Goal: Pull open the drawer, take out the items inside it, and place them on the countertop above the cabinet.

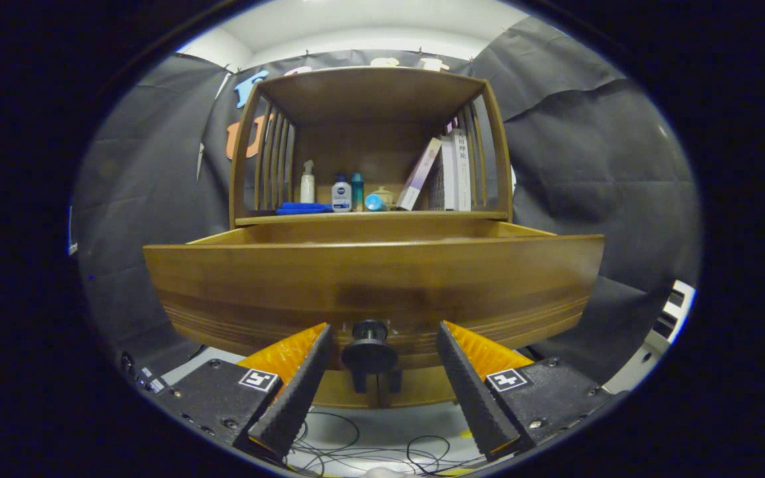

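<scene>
A brown wooden drawer (369, 279) stands pulled out toward me from the cabinet, its wide front panel just ahead of my fingers. Its dark round knob (369, 348) sits between my fingertips with a gap on each side. My gripper (382, 335) is open, the fingers flanking the knob without touching it. The drawer's inside is hidden behind the front panel, so its contents cannot be seen. Above the drawer lies the countertop (396, 215) of the cabinet.
On the countertop under the shelf stand a white spray bottle (307, 182), a small white bottle (340, 194), a teal bottle (356, 191), a blue cloth (303, 208) and leaning books (445, 172). Loose cables (356, 445) lie on the floor below.
</scene>
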Demonstrator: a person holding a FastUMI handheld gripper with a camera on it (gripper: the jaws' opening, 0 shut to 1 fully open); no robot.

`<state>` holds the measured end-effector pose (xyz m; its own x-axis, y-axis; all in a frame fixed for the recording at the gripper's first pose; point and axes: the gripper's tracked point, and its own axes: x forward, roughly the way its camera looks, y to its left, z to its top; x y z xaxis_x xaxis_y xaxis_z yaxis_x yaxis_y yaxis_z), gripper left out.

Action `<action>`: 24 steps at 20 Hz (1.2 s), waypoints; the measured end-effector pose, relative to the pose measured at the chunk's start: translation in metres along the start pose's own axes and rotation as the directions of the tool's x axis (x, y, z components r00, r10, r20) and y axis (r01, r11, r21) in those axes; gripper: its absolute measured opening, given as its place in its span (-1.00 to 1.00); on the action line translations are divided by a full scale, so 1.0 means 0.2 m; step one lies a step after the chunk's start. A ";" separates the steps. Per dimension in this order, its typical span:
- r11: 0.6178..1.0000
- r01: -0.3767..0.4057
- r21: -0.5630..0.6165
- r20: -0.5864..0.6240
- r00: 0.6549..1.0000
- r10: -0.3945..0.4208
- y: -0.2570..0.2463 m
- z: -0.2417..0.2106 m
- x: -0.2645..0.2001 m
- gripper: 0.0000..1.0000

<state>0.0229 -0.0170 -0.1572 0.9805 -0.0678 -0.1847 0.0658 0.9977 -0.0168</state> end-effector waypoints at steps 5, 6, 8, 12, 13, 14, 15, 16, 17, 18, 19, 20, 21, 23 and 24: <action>0.998 -0.013 -0.054 0.021 1.000 0.014 0.02 0.00 0.07 0.98; 0.999 -0.015 -0.048 0.034 0.999 0.017 0.03 0.00 0.04 0.98; 0.999 -0.016 -0.036 0.039 0.999 0.017 0.03 0.01 0.05 0.96; 0.999 -0.023 -0.022 0.028 0.999 0.024 0.04 0.00 0.07 0.98; 0.999 -0.030 -0.009 0.020 0.999 0.031 0.04 0.01 0.08 0.98; 0.999 -0.036 0.006 0.010 0.999 0.036 0.04 0.00 0.08 0.98; 0.999 -0.036 0.017 0.005 0.999 0.035 0.03 0.00 0.09 0.98; 0.999 -0.030 0.019 0.000 1.000 0.030 0.02 0.02 0.12 0.98; 0.999 -0.030 0.014 -0.001 1.000 0.030 0.02 0.03 0.15 0.98; 0.999 -0.037 0.003 -0.003 0.999 0.037 0.03 0.05 0.18 0.97; 0.999 -0.039 -0.015 0.000 0.999 0.039 0.05 0.07 0.21 0.97; 0.999 -0.037 -0.033 0.003 0.999 0.037 0.04 0.08 0.24 0.98; 0.998 -0.036 -0.051 -0.001 0.999 0.036 0.04 0.10 0.28 0.98; 0.998 -0.032 -0.053 -0.004 0.999 0.032 0.04 0.10 0.34 0.98; 0.998 -0.029 -0.053 -0.005 1.000 0.029 0.05 0.11 0.38 0.98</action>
<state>0.1023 -0.0125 -0.1498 0.9810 -0.0390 -0.1901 0.0274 0.9976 -0.0635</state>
